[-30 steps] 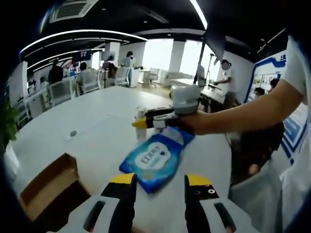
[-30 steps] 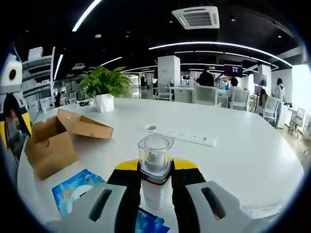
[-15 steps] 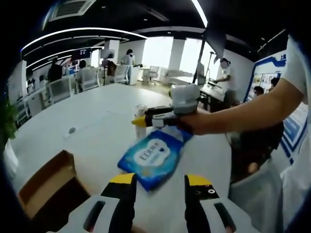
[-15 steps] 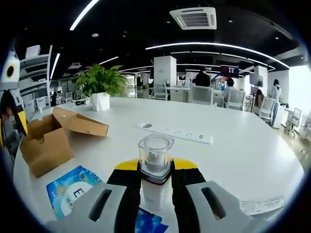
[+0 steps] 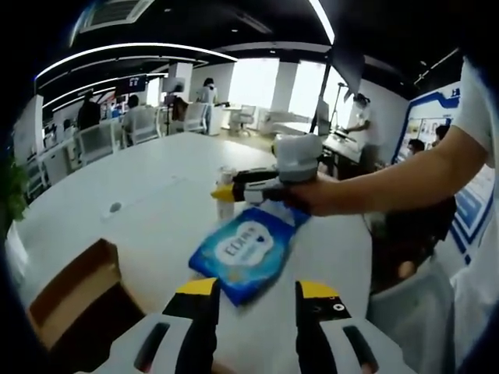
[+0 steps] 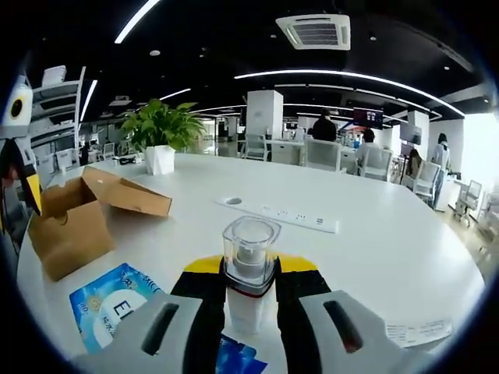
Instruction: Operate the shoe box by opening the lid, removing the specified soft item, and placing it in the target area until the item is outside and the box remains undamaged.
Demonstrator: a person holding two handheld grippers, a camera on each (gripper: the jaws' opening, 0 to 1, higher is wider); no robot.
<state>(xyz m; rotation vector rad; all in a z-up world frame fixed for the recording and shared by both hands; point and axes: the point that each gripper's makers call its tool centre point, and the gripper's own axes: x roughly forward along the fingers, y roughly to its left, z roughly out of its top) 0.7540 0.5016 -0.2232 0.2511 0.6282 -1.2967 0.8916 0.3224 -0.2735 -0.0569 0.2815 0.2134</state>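
Note:
A blue soft wipes pack [image 5: 242, 251] lies on the white table [image 5: 156, 202], just ahead of my left gripper [image 5: 257, 290], whose jaws stand open and hold nothing. The brown shoe box [image 5: 72, 294] sits at the lower left with its top open. In the right gripper view its lid [image 6: 129, 196] is folded back from the shoe box [image 6: 66, 230], and the blue pack [image 6: 109, 302] lies in front of it. My right gripper [image 6: 249, 269] is shut on a small clear-capped white bottle [image 6: 249, 261]. It enters the left gripper view as the right gripper [image 5: 234, 191], held by a person's hand, above the pack's far end.
A white power strip [image 6: 284, 216] lies mid-table and a potted plant [image 6: 160, 132] stands at the far edge. A paper sheet [image 6: 421, 331] rests at the lower right. The left gripper [image 6: 17, 148] shows at the left edge. People sit at desks behind.
Both views have drifted slightly with the hands. The pack, the box and both grips look unchanged.

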